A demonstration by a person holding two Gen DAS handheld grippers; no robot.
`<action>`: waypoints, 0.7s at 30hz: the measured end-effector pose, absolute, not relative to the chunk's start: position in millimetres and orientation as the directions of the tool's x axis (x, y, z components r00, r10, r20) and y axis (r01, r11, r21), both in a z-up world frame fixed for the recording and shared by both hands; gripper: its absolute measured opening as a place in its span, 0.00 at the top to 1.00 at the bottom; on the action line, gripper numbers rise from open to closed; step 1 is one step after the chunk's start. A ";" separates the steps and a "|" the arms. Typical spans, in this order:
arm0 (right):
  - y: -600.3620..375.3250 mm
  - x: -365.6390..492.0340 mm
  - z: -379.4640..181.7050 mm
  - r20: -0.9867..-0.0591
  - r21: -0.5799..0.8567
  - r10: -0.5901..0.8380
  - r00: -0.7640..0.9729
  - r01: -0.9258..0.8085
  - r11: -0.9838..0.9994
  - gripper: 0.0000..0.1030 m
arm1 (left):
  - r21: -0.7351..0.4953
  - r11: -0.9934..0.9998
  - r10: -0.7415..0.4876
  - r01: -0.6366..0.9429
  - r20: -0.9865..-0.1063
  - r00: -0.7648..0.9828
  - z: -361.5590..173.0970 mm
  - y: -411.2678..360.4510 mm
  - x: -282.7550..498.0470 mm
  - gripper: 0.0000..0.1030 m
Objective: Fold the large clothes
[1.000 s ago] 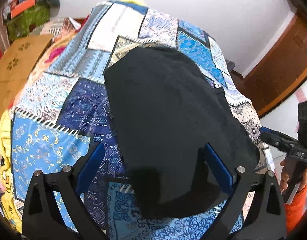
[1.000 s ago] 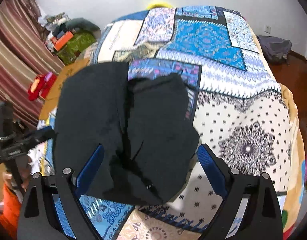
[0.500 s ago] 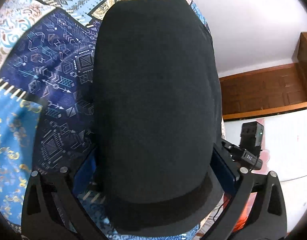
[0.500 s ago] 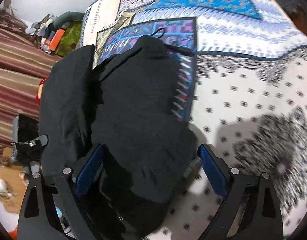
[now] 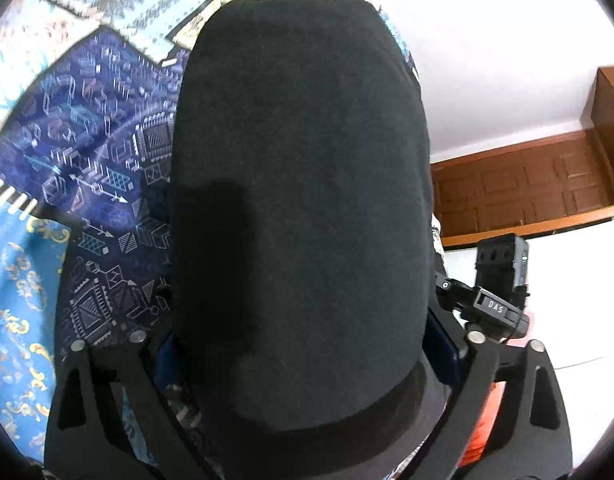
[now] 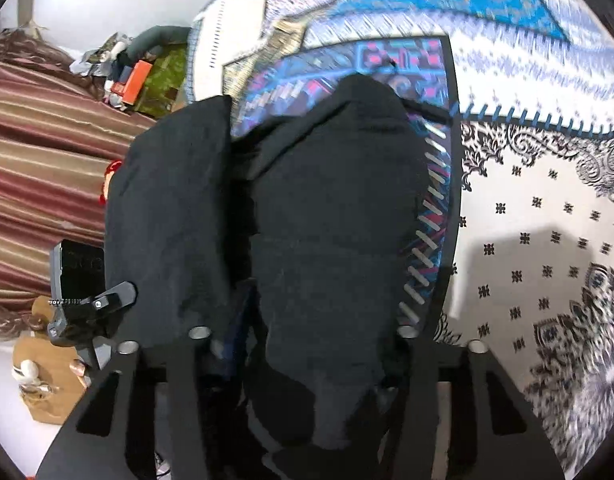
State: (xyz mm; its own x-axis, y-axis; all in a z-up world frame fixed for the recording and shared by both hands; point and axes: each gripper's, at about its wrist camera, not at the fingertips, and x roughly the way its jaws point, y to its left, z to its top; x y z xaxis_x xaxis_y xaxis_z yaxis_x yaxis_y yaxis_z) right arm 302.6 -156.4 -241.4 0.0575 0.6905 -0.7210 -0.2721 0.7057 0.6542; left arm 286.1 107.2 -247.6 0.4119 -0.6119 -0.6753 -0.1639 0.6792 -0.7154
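A large black garment lies on the patterned bedspread. In the left wrist view it fills the middle, its hem between the jaws of my left gripper, which stands wide apart around it, not closed. In the right wrist view the garment lies in two bunched folds. My right gripper has narrowed around the right fold, and its blue pads are mostly hidden by cloth. The other gripper shows at the garment's left edge.
The bedspread stretches right and far, white with black motifs. A striped curtain and a pile of clutter are at the left. A wooden door and white wall are beyond the bed; the right gripper shows there.
Both grippers have moved down and forward onto the garment's near edge. The right gripper's jaws have closed in around the right fold. The left jaws stay wide.
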 end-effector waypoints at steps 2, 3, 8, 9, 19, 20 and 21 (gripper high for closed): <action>-159.3 296.0 -230.3 -0.714 0.656 0.698 0.062 -0.290 0.697 0.72 | -0.689 0.712 -0.589 -0.133 -0.690 0.421 -231.7 103.1 286.3 0.12; -158.7 291.2 -223.3 -0.718 0.646 0.693 0.069 -0.303 0.700 0.73 | -0.678 0.726 -0.579 -0.114 -0.692 0.430 -221.3 101.4 284.1 0.14; -151.3 282.9 -197.7 -0.717 0.619 0.687 0.117 -0.347 0.705 0.74 | -0.661 0.749 -0.566 -0.049 -0.675 0.473 -177.4 104.5 279.1 0.18; -148.9 283.7 -191.2 -0.706 0.624 0.697 0.127 -0.353 0.697 0.74 | -0.657 0.753 -0.561 -0.039 -0.672 0.483 -169.4 107.3 278.3 0.18; -92.8 312.6 -124.1 -0.632 0.597 0.738 0.236 -0.460 0.658 0.74 | -0.615 0.786 -0.526 0.064 -0.610 0.592 -79.2 172.2 303.1 0.18; -86.9 315.9 -120.9 -0.627 0.593 0.740 0.242 -0.468 0.655 0.74 | -0.611 0.788 -0.523 0.072 -0.603 0.602 -72.5 185.0 306.7 0.18; -79.1 320.8 -117.8 -0.622 0.589 0.743 0.248 -0.477 0.653 0.74 | -0.611 0.788 -0.521 0.074 -0.598 0.609 -68.7 193.2 311.8 0.18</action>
State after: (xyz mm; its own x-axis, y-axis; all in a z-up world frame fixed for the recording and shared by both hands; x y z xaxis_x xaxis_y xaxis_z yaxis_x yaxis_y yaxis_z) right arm 320.8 -79.1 -117.8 0.2483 0.7426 -0.6220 -0.4766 0.6527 0.5889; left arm 311.8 193.2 -68.7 0.6090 -0.5208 -0.5983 0.0740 0.7883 -0.6109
